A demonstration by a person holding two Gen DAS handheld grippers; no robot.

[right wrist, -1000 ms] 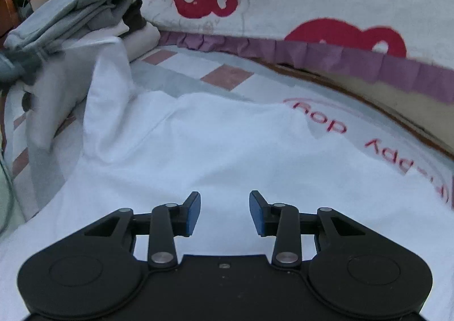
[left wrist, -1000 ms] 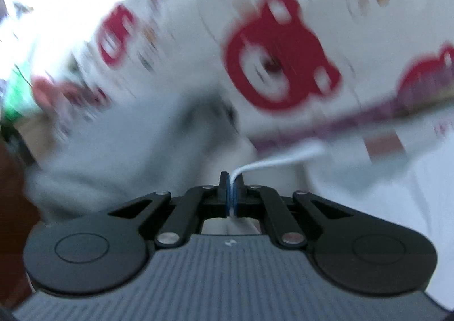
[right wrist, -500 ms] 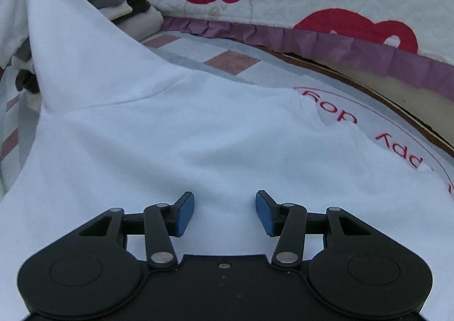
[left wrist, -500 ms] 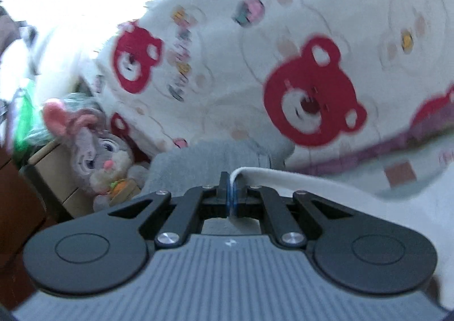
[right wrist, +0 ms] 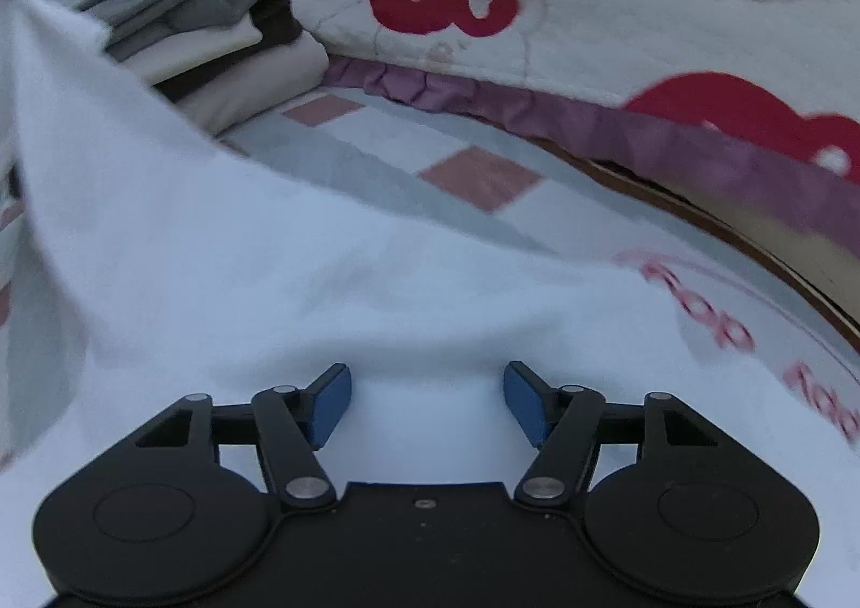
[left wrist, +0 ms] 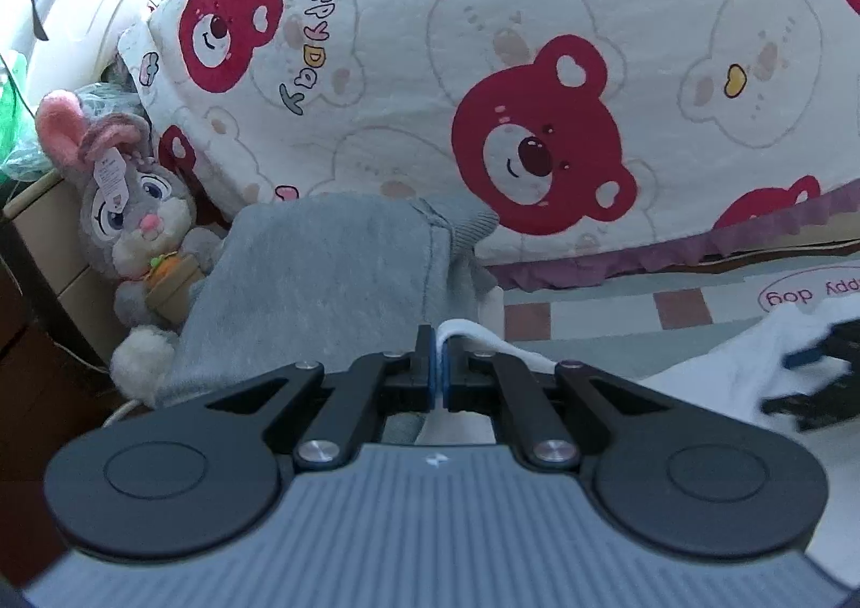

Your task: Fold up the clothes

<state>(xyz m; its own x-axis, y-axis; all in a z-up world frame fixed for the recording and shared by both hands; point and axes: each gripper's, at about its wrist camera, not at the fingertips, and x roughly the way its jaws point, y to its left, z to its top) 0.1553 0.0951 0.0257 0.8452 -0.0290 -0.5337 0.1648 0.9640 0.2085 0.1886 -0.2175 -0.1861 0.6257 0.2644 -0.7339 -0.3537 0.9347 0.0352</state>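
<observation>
A white garment (right wrist: pixel 258 285) lies spread on the bed, its left part raised in a slope toward the upper left. My left gripper (left wrist: pixel 436 366) is shut on a hem of this white garment (left wrist: pixel 484 334), holding it up above the bed. My right gripper (right wrist: pixel 427 401) is open, low over the flat part of the cloth, with nothing between its blue pads. The right gripper (left wrist: pixel 817 366) also shows blurred at the right edge of the left wrist view, over the white cloth (left wrist: pixel 715 371).
A stack of folded grey and cream clothes (right wrist: pixel 204 16) sits at the back left; grey clothes (left wrist: pixel 322 285) lie right ahead of the left gripper. A bear-print quilt (left wrist: pixel 537 70) rises behind. A plush rabbit (left wrist: pixel 129 210) sits far left. The checked bedsheet (right wrist: pixel 473 172) shows beyond the garment.
The left gripper has lifted the white hem higher and steadied, now facing the grey pile and rabbit. The right gripper has opened wider and moved forward over the cloth.
</observation>
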